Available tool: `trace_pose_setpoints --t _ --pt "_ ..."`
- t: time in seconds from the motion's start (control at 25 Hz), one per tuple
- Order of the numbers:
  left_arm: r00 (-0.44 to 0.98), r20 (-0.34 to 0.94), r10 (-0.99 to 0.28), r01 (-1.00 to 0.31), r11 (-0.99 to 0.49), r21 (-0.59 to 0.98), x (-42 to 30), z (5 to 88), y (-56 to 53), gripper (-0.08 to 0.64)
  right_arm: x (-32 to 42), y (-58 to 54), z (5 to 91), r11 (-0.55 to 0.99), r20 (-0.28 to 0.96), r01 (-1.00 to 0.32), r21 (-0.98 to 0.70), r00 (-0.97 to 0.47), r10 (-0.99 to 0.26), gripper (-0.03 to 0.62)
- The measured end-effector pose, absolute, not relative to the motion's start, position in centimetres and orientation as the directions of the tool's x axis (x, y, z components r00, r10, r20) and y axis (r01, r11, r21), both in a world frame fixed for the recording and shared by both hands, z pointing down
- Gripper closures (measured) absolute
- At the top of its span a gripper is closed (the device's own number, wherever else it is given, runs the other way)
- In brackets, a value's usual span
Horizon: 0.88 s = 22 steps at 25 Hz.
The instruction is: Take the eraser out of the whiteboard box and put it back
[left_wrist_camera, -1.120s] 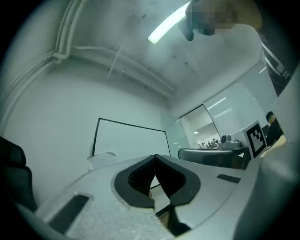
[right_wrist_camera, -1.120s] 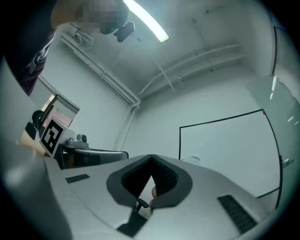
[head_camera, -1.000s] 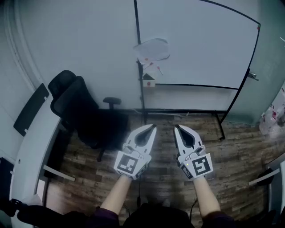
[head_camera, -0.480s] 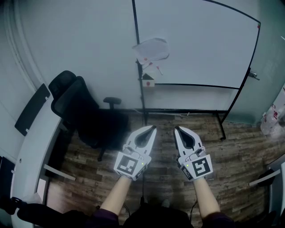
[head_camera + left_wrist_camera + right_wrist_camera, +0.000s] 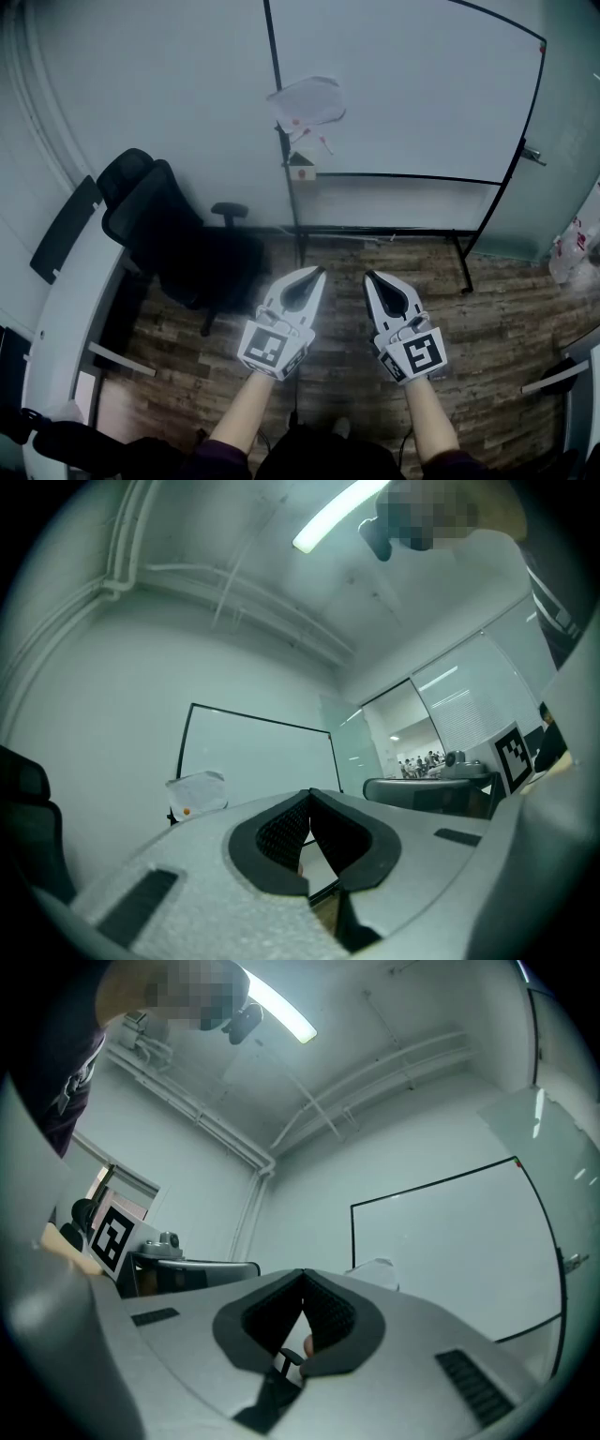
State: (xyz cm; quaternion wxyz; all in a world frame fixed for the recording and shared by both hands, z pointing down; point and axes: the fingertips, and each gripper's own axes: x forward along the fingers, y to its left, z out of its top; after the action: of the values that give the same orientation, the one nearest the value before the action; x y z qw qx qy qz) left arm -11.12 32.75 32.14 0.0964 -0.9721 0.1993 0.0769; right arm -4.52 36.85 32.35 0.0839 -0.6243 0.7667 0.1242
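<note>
A whiteboard on a black stand faces me across the wood floor. A small white box with a red mark sits on its left post, under a crumpled white bag. I cannot make out the eraser. My left gripper and right gripper are held side by side low in the head view, well short of the board. Both are shut with nothing between the tips. The left gripper view shows the tips of the left gripper touching in front of the whiteboard. The right gripper looks the same before the whiteboard.
A black office chair stands left of the board's post. A white desk curves along the left edge. The stand's foot reaches onto the floor at the right. A white bag rests by the glass wall at the far right.
In the head view the whiteboard post, bag and box have drifted a little left. Both grippers sit slightly lower in the picture, still side by side and shut.
</note>
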Motion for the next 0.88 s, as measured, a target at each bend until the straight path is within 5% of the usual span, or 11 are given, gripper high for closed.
trace_pose_setpoints --t 0.88 --pt "0.918 -0.147 -0.368 -0.385 -0.917 -0.106 -7.5 35.0 16.4 0.555 -1.3 21.3 35.9 0.187 -0.220 -0.982 0.034 -0.190 -0.957 0.589"
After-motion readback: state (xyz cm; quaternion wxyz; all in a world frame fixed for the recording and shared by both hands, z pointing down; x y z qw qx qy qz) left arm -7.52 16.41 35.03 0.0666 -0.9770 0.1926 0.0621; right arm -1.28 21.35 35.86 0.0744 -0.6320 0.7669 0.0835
